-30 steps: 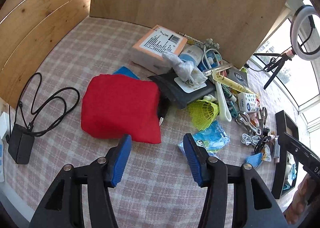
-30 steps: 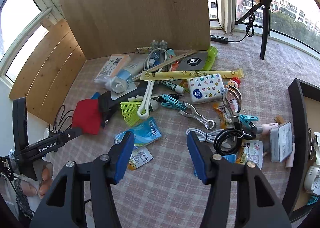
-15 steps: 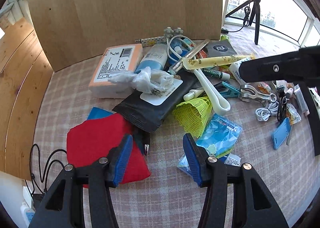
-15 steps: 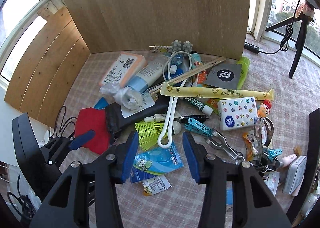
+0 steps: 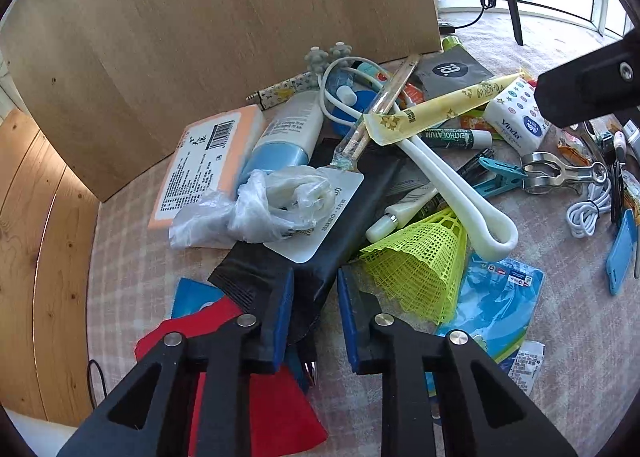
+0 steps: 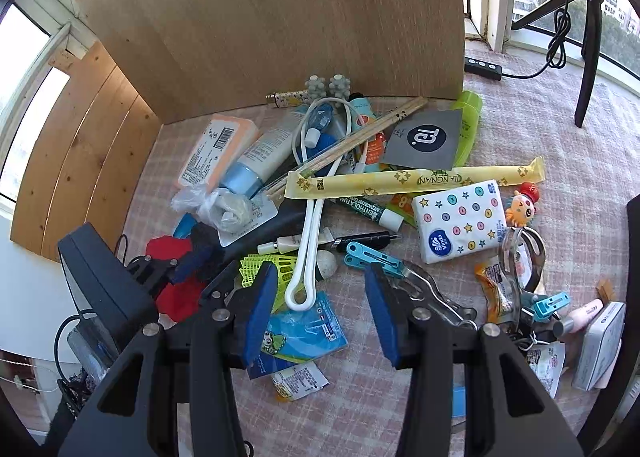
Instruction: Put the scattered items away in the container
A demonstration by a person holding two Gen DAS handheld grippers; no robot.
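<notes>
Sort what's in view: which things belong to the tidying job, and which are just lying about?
Job: black pouch, green shuttlecock, tissue pack, white tube, yellow sachet.
Lying about: wooden board, tripod, power strip.

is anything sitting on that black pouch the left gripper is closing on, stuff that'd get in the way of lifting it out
Yes. The left gripper, jaws just closing, has the near end of the black pouch between them. On the pouch lie a crumpled clear bag, a white card and the chopsticks' tip. They would likely slide off.
</notes>
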